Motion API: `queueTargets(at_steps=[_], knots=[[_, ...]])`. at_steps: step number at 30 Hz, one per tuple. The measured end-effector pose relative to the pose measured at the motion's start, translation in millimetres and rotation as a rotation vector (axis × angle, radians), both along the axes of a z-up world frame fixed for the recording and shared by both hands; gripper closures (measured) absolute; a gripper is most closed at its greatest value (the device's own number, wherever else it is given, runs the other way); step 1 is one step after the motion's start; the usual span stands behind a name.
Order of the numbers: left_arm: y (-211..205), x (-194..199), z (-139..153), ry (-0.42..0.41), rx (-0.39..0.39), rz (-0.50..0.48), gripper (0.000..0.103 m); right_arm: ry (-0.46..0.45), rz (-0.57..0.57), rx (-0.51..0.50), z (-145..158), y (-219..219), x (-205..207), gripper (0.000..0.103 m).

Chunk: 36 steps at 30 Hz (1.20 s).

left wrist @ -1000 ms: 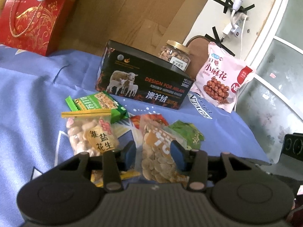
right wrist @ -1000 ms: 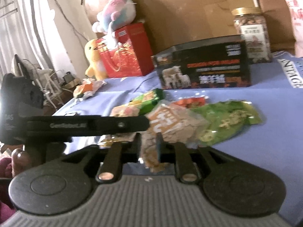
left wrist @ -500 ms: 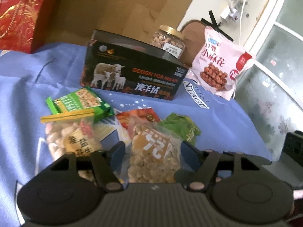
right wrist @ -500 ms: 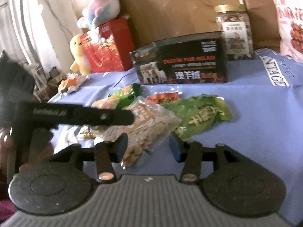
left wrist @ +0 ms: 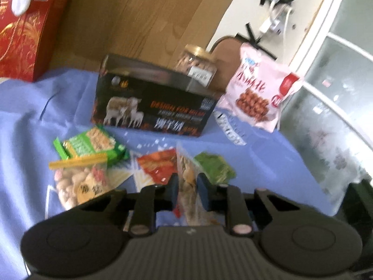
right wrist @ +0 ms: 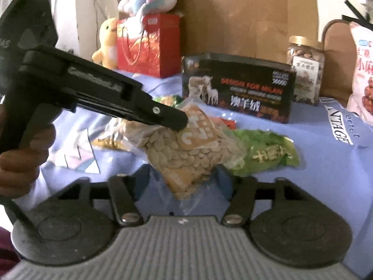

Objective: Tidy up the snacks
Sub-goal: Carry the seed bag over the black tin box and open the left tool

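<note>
My left gripper point(left wrist: 187, 190) is shut on a clear bag of pale seeds with an orange label point(left wrist: 188, 179), held edge-on and lifted off the blue cloth. In the right wrist view the same seed bag point(right wrist: 193, 149) hangs from the left gripper's black fingers point(right wrist: 167, 116). My right gripper point(right wrist: 184, 179) is open, with its jaws either side of the bag's lower end and not touching it. On the cloth lie a green packet point(right wrist: 268, 154), a red packet point(left wrist: 158, 166), a peanut bag point(left wrist: 81, 184) and a green biscuit pack point(left wrist: 93, 144).
A black box with sheep on it point(left wrist: 156, 107) stands behind the snacks, with a nut jar point(left wrist: 198, 63) and a pink snack bag point(left wrist: 258, 93) to its right. A red gift bag point(right wrist: 149, 44) and plush toys stand at the back left.
My left gripper has closed on the seed bag and lifted it off the cloth, turning it edge-on. My right gripper has opened wide and let go of the bag.
</note>
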<state>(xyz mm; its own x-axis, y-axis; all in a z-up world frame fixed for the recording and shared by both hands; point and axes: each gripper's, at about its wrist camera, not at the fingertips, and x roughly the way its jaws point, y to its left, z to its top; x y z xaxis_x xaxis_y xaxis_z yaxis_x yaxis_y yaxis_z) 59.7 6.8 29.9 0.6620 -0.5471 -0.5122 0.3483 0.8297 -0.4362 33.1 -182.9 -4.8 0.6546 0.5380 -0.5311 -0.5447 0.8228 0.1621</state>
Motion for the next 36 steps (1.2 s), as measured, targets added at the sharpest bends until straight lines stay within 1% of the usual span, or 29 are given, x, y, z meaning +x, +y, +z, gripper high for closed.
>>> queueTargets(at_steps=[1, 2, 3, 6, 12, 16, 21, 27, 30, 32, 34, 35, 36], knots=[[-0.7, 0.5, 3.3, -0.002, -0.017, -0.014, 0.088, 0.000, -0.017, 0.007, 0.4, -0.5, 1.0, 0.061], [-1.6, 0.4, 6.9, -0.008, -0.029, -0.025, 0.088, -0.004, -0.026, 0.021, 1.7, -1.5, 1.5, 0.066], [-3.7, 0.0, 10.7, -0.020, -0.026, -0.028, 0.088, -0.012, -0.033, 0.035, 3.7, -2.4, 1.6, 0.071], [-9.3, -1.5, 21.0, -0.062, -0.007, -0.035, 0.088, -0.047, -0.054, 0.050, 8.5, -1.6, 0.8, 0.075], [-8.7, 0.0, 27.9, -0.084, -0.024, -0.031, 0.087, -0.121, -0.103, 0.037, 13.5, -1.7, -1.0, 0.080], [-9.4, 1.9, 34.2, -0.108, -0.023, -0.039, 0.087, -0.170, -0.122, 0.023, 17.4, -1.1, -1.0, 0.080], [-14.8, 14.2, 50.7, -0.169, 0.001, -0.050, 0.087, -0.249, -0.150, -0.002, 26.8, -0.9, 10.7, 0.080], [-17.3, 52.7, 69.5, -0.249, 0.010, -0.030, 0.087, -0.353, -0.184, -0.053, 41.2, 3.4, 55.2, 0.080], [-17.4, 80.3, 69.5, -0.259, 0.011, -0.006, 0.087, -0.384, -0.206, -0.099, 41.1, 10.3, 82.7, 0.080], [-18.7, 99.2, 67.7, -0.258, 0.026, 0.014, 0.086, -0.389, -0.216, -0.133, 38.9, 15.6, 101.7, 0.080], [-21.0, 117.5, 63.0, -0.250, 0.062, 0.059, 0.082, -0.378, -0.233, -0.174, 37.3, 21.9, 119.1, 0.079], [-21.2, 123.9, 60.4, -0.241, 0.084, 0.081, 0.080, -0.361, -0.237, -0.185, 37.5, 24.1, 126.2, 0.076], [-21.0, 129.9, 57.3, -0.231, 0.112, 0.114, 0.071, -0.353, -0.249, -0.177, 38.1, 23.7, 130.6, 0.068]])
